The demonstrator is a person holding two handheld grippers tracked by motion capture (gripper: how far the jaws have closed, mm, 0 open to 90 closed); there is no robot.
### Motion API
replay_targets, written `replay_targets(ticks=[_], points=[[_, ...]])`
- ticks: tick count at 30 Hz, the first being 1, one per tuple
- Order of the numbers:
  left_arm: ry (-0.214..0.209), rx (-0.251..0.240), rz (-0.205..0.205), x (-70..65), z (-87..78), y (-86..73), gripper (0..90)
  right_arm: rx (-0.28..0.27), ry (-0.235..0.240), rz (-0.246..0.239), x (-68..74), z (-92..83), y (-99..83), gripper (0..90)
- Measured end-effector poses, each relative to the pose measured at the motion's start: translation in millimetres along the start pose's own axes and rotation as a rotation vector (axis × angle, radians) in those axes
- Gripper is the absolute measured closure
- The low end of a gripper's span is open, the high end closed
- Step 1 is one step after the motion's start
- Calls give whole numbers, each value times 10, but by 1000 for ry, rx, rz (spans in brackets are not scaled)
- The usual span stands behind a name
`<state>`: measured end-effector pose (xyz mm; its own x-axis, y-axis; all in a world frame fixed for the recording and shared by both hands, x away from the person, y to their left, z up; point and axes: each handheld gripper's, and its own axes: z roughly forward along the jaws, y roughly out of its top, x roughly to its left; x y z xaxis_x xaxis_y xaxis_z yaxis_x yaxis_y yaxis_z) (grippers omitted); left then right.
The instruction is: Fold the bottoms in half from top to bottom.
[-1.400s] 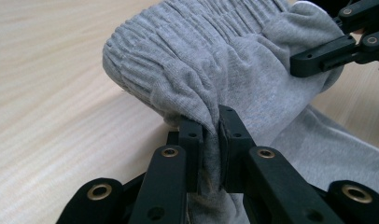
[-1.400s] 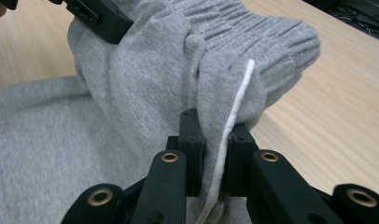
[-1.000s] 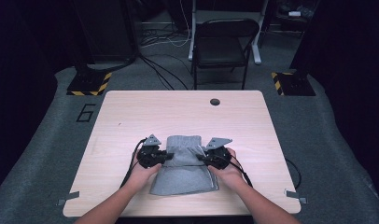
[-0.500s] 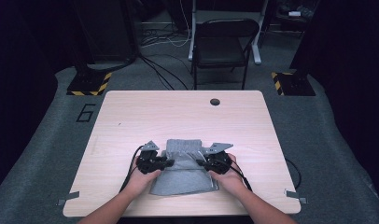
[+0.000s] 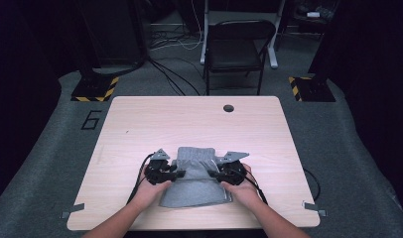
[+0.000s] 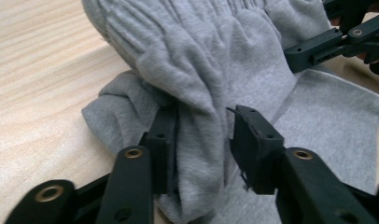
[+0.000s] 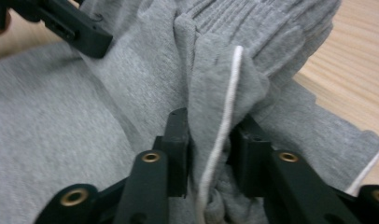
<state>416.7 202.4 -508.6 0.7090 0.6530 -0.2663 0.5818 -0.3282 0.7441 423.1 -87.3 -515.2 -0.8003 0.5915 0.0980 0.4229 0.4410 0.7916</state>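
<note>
The grey garment (image 5: 195,176) is laid near the table's (image 5: 140,124) 6 o'clock edge, its long axis running 12 to 6 o'clock, ribbed band toward 12. A fold sits between the left gripper's (image 6: 204,140) jaws, which have just been opening, a gap visible. The right gripper's (image 7: 211,140) jaws, also just opening, flank a fold with a white cord (image 7: 227,112).

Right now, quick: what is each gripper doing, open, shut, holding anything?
Left gripper: jaws just opening, a fold of the grey garment between them, one pad clear of it.
Right gripper: jaws just opening, pads at a bunched fold; grip cannot be told.
</note>
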Motion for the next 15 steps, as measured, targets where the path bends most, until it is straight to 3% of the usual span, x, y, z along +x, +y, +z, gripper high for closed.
replay_targets(ticks=[8, 15], points=[[-17, -3, 36, -61, -48, 40, 536, 11, 23, 11, 51, -70, 53, 537], [-8, -25, 18, -44, -86, 120, 476, 7, 10, 29, 44, -95, 124, 497]])
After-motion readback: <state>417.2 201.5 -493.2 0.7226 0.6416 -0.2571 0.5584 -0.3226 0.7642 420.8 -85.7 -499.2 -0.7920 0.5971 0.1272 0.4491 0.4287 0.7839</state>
